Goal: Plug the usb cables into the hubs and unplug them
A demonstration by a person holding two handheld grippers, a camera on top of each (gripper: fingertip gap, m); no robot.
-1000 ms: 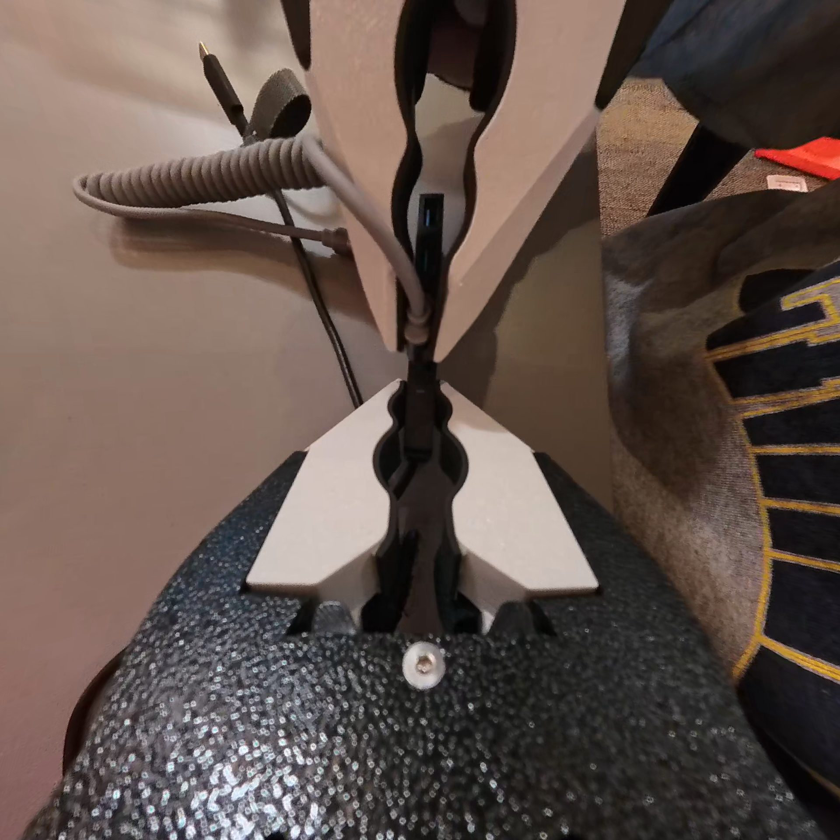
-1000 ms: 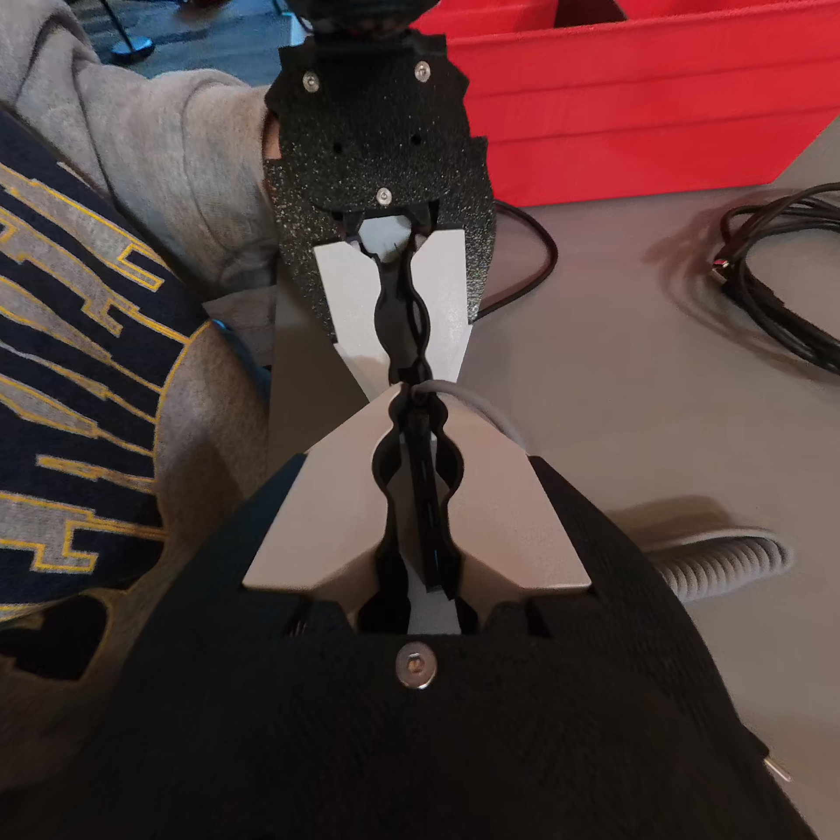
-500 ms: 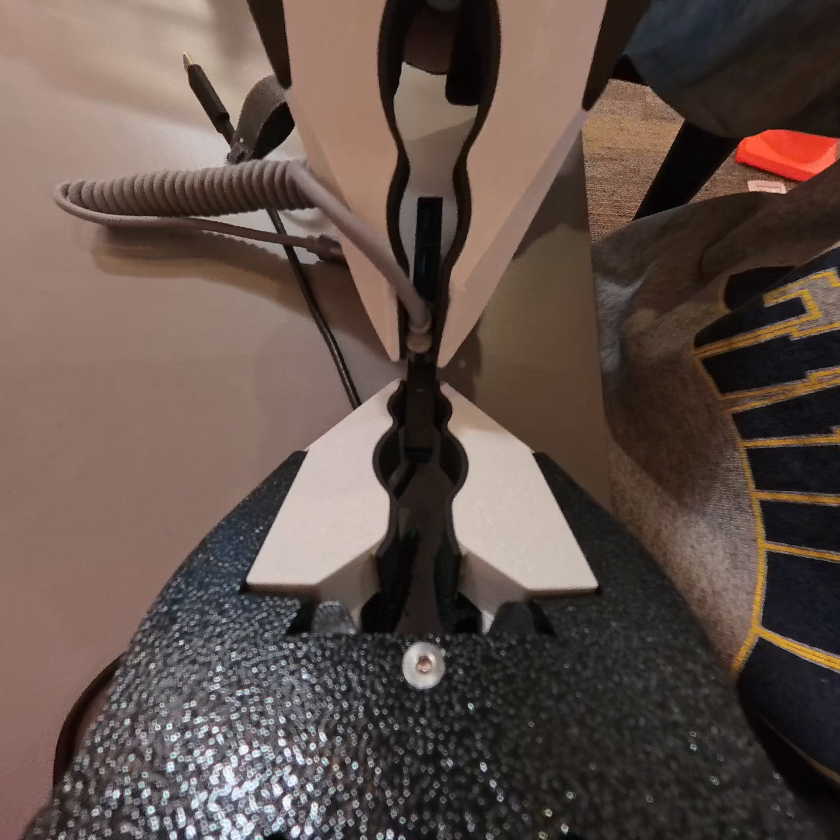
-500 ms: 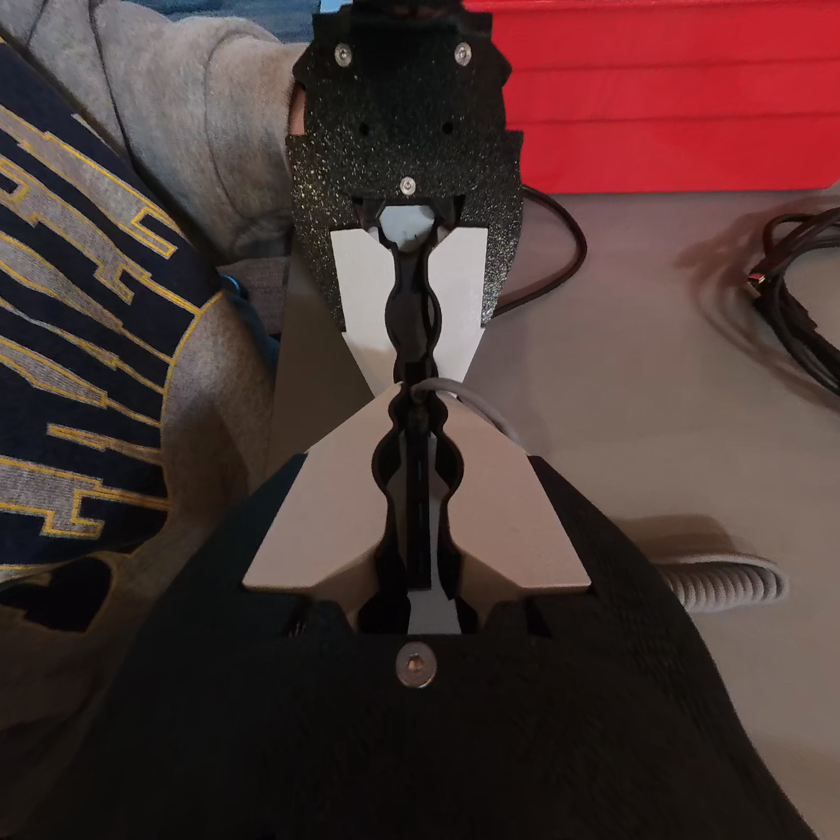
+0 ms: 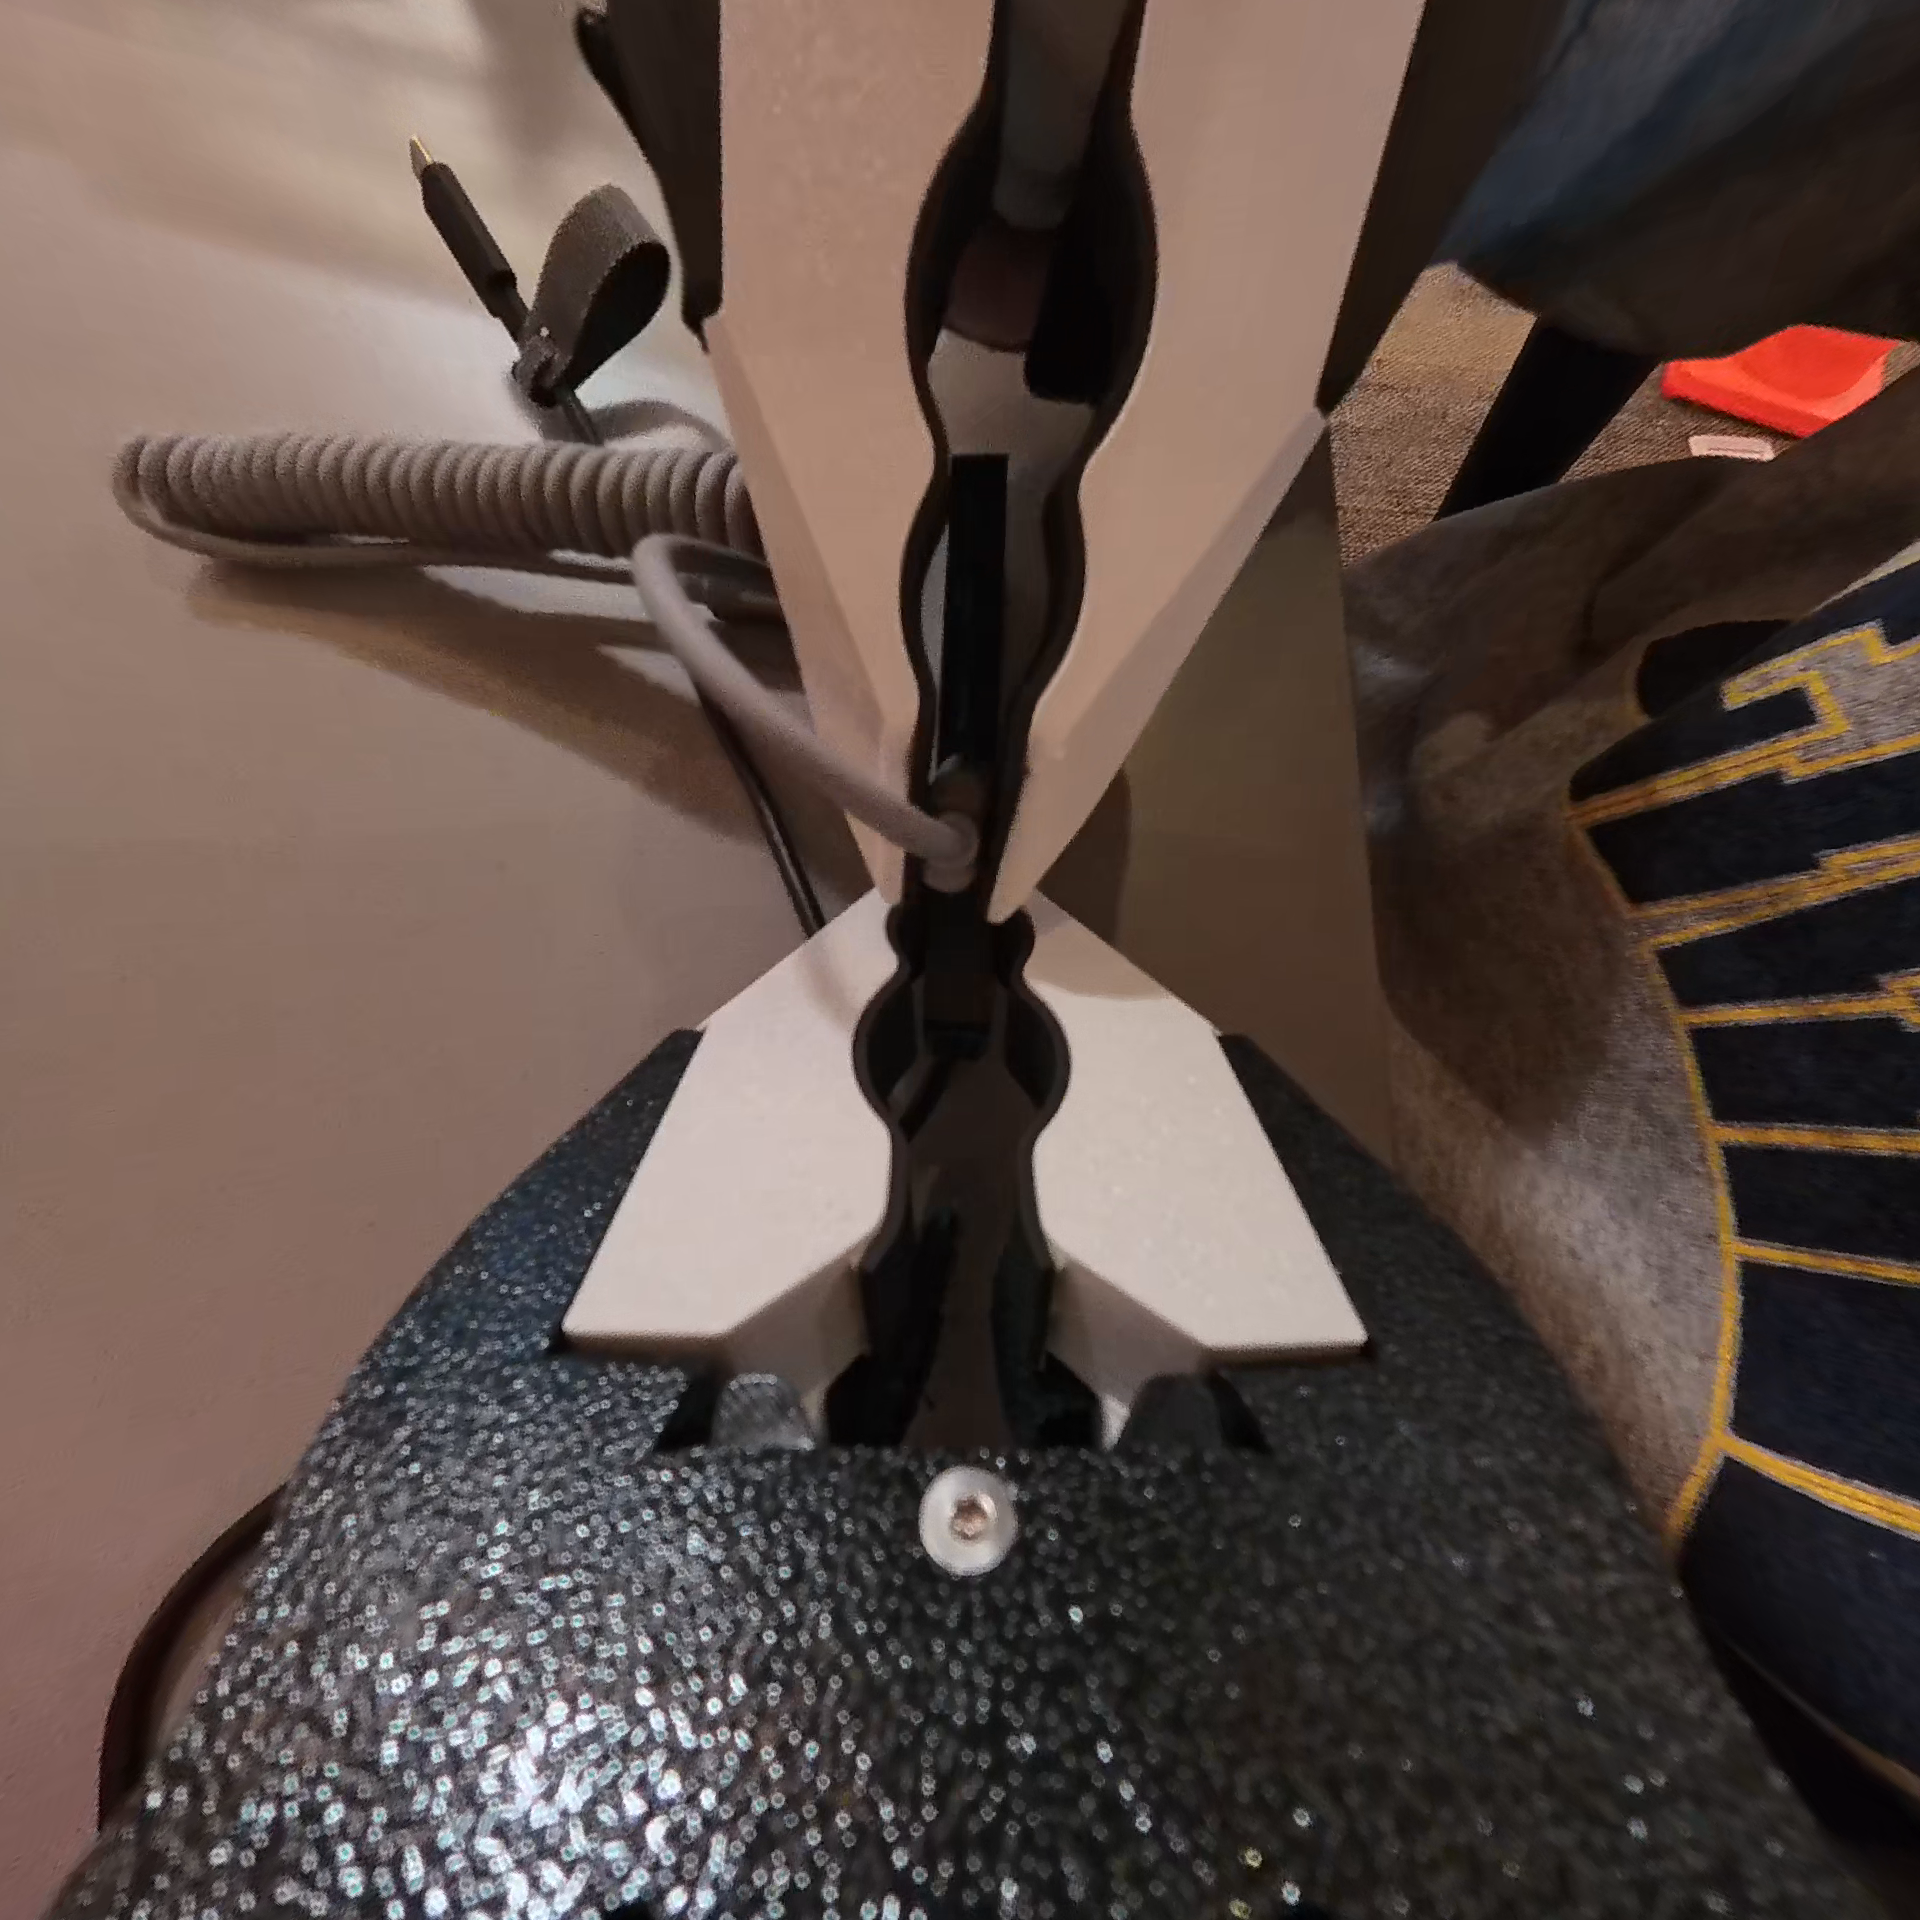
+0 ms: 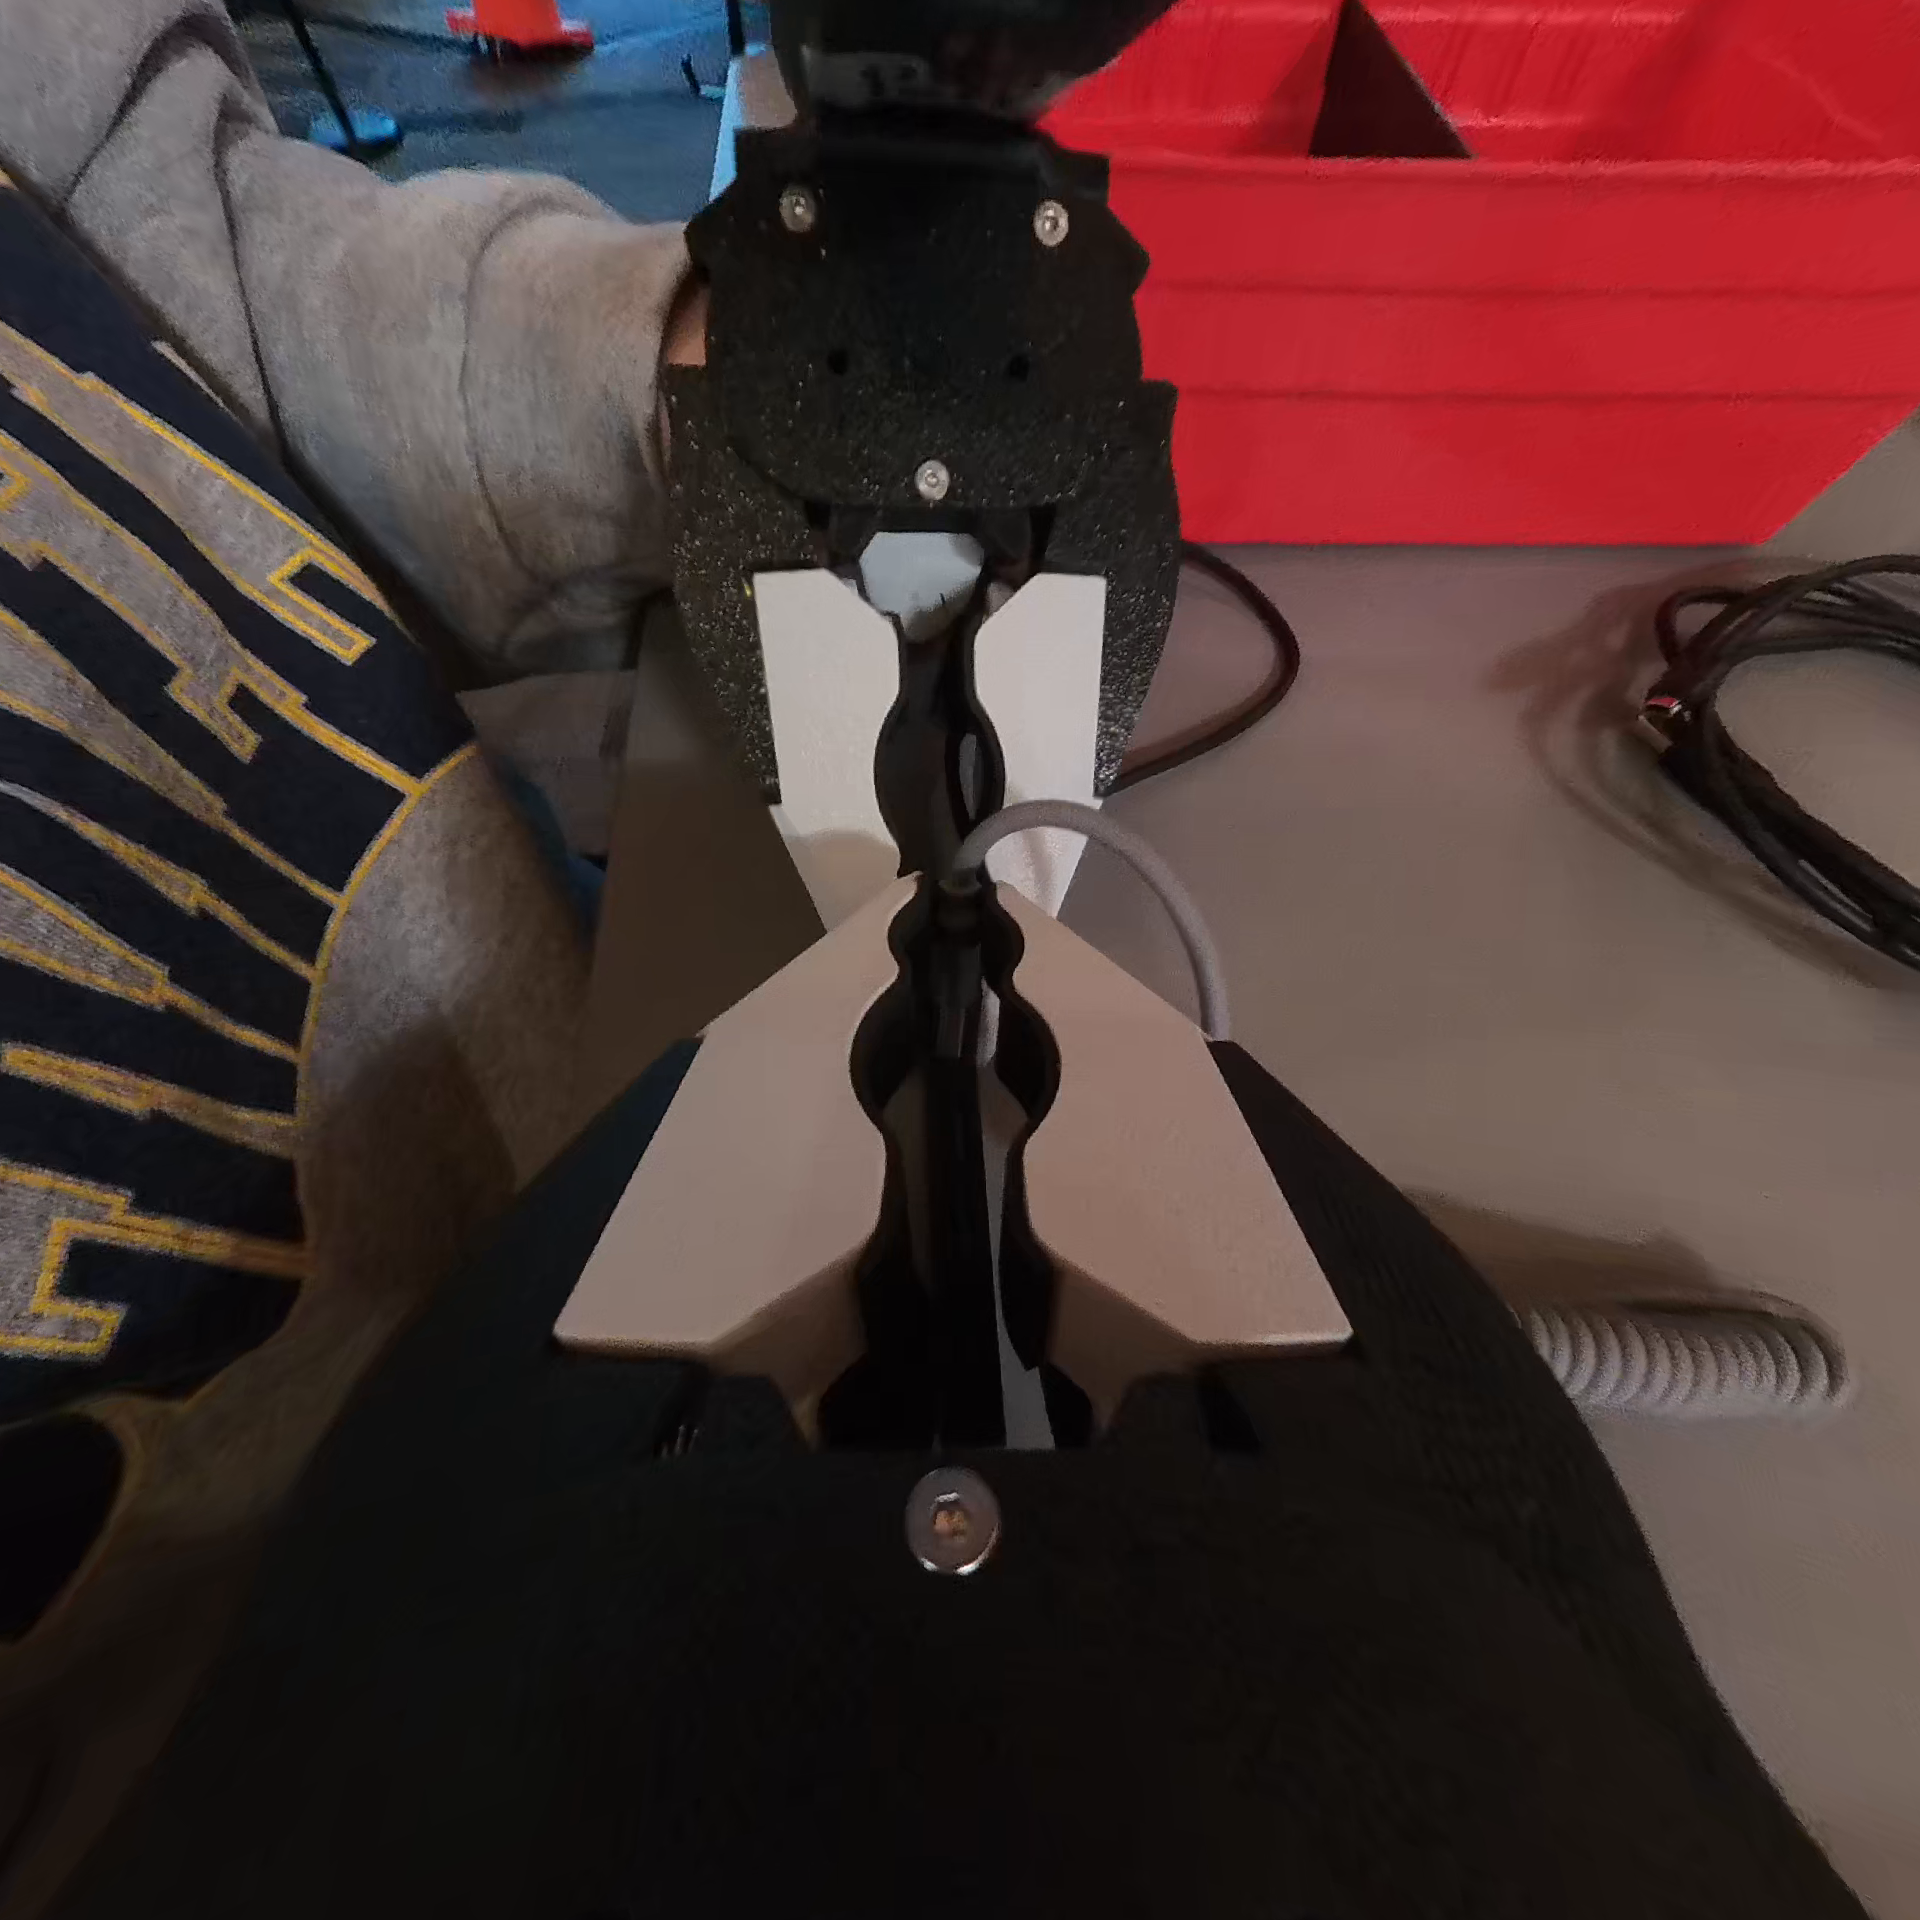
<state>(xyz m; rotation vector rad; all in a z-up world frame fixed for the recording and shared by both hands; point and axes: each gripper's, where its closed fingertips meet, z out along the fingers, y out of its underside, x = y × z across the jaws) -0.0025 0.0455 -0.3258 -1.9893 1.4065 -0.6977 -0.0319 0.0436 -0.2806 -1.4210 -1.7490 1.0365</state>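
My two grippers meet tip to tip above the tan table (image 5: pixel 312 1039). My left gripper (image 5: pixel 951 925) is shut on a black connector (image 5: pixel 951 987). My right gripper (image 6: pixel 951 894) is shut on a slim black hub (image 6: pixel 956 1143), held edge-on; the hub also shows in the left wrist view (image 5: pixel 971 603). The end of a grey cable (image 6: pixel 1101 842) sits at the hub's tip between the fingertips, then arches back to its coiled part (image 6: pixel 1662 1361). The same cable (image 5: pixel 790 748) and coil (image 5: pixel 436 488) show in the left wrist view. The joint itself is hidden by the fingers.
A red bin (image 6: pixel 1455 312) stands at the back. A bundle of black cables (image 6: pixel 1787 748) lies at the right. A thin black cable with a plug (image 5: pixel 457 229) and a strap (image 5: pixel 603 270) lies beyond the coil. The person's sweatshirt (image 6: pixel 208 831) is by the table edge. There is about 5 cm between the tips of the two grippers.
The two grippers have pressed a little closer, so their tips now overlap. The grey cable bows out in a wider loop beside the tips. Both stay shut.
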